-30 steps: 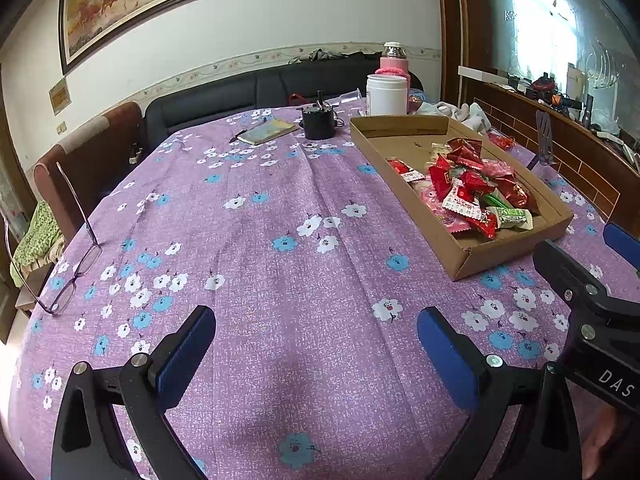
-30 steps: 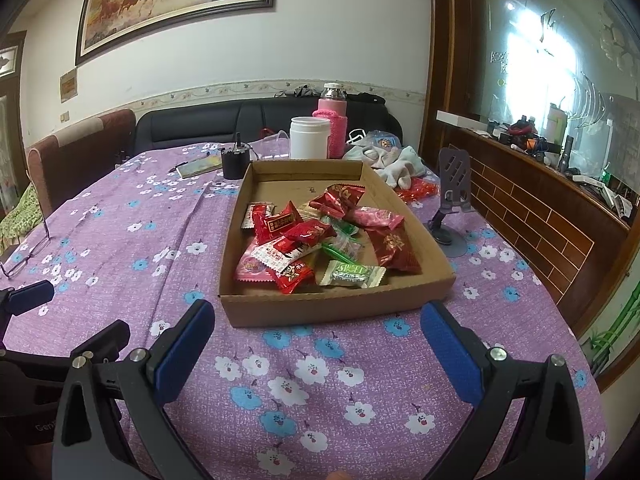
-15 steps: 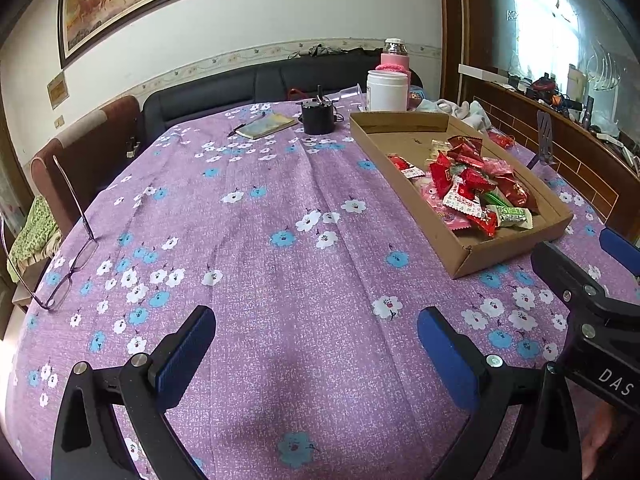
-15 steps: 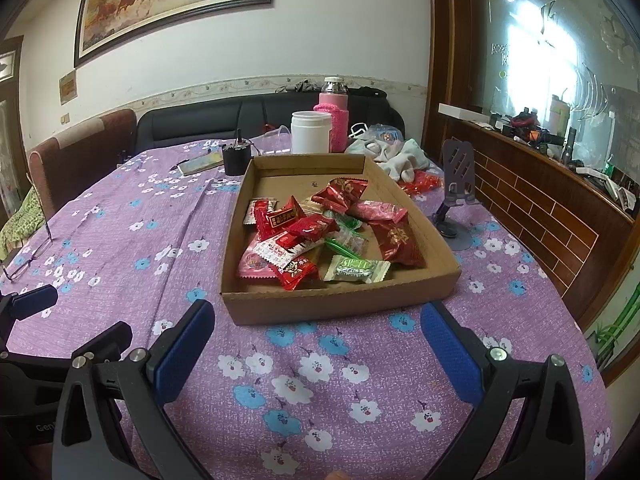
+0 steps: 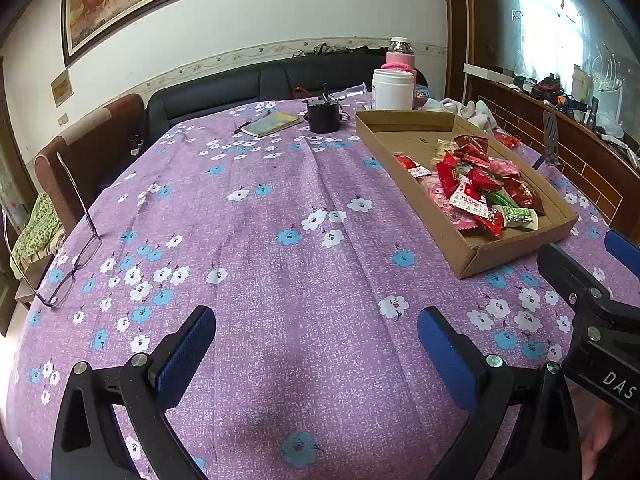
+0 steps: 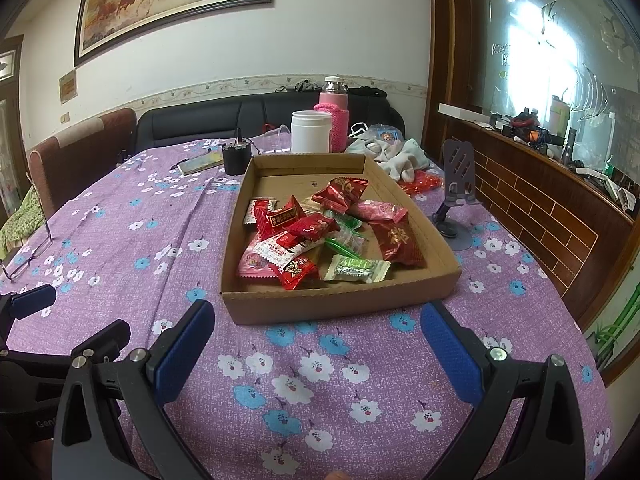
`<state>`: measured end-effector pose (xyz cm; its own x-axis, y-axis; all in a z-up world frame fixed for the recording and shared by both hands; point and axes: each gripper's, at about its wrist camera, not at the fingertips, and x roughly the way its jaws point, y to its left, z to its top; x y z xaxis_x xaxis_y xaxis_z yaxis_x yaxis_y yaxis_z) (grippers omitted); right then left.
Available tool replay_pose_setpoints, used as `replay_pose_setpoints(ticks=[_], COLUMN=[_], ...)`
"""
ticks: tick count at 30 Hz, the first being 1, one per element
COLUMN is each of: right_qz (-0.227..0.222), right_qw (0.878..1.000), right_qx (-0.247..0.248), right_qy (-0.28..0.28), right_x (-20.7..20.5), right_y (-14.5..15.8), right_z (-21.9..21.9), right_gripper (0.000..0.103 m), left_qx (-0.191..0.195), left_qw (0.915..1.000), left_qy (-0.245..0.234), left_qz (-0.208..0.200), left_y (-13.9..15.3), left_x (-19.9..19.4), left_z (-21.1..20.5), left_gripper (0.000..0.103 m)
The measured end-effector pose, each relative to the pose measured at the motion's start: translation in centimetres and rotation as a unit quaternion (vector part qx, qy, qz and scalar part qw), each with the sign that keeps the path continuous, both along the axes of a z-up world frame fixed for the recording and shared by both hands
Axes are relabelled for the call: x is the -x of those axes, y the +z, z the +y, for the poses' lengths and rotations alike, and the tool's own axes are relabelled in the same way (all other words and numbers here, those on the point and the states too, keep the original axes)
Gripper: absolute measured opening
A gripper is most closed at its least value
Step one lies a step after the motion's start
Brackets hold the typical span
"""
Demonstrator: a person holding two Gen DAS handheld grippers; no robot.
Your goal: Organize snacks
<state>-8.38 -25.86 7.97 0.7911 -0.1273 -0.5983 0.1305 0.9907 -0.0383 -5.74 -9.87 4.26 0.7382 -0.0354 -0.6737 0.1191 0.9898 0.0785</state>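
A shallow cardboard tray (image 6: 340,304) sits on the purple flowered tablecloth and holds a pile of snack packets (image 6: 320,236), mostly red with some pink and green. In the left wrist view the tray (image 5: 472,256) lies to the right, with the packets (image 5: 476,188) inside. My right gripper (image 6: 316,344) is open and empty, just in front of the tray's near wall. My left gripper (image 5: 316,344) is open and empty over bare cloth, left of the tray. The right gripper's body (image 5: 592,300) shows at the right edge of the left wrist view.
A white jar (image 6: 311,131), a pink-sleeved bottle (image 6: 334,116), a black pot (image 6: 237,157) and a notebook (image 6: 200,164) stand beyond the tray. A grey phone stand (image 6: 456,200), crumpled cloth (image 6: 396,156) and a red packet (image 6: 426,182) lie right of it. Glasses (image 5: 68,256) rest at the left table edge.
Both grippers have drifted slightly backward and upward; the tray and objects look a little farther and lower. Nothing was grasped or moved.
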Motion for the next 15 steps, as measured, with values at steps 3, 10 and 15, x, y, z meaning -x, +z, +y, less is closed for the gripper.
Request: replay_pose_setpoints(ticks=[3,10,15], right_qz=[0.000,0.001,0.003], right_qw=[1.000,1.000,1.000], right_qx=[0.000,0.000,-0.001], right_qy=[0.000,0.000,0.001], right_x=[0.00,-0.14,-0.18], right_y=[-0.01,-0.05,-0.11], right_z=[-0.01,-0.04,-0.04], right_gripper=[0.102,0.102,0.102], left_qx=[-0.001,-0.003,-0.004], left_qw=[1.0000,1.0000,1.0000], left_qy=[0.001,0.004,0.005], left_qz=[0.000,-0.001,-0.001], left_y=[0.01,0.00,0.00], left_x=[0.09,0.06,0.00], left_z=[0.05,0.12,0.15], left_gripper=[0.102,0.102,0.102])
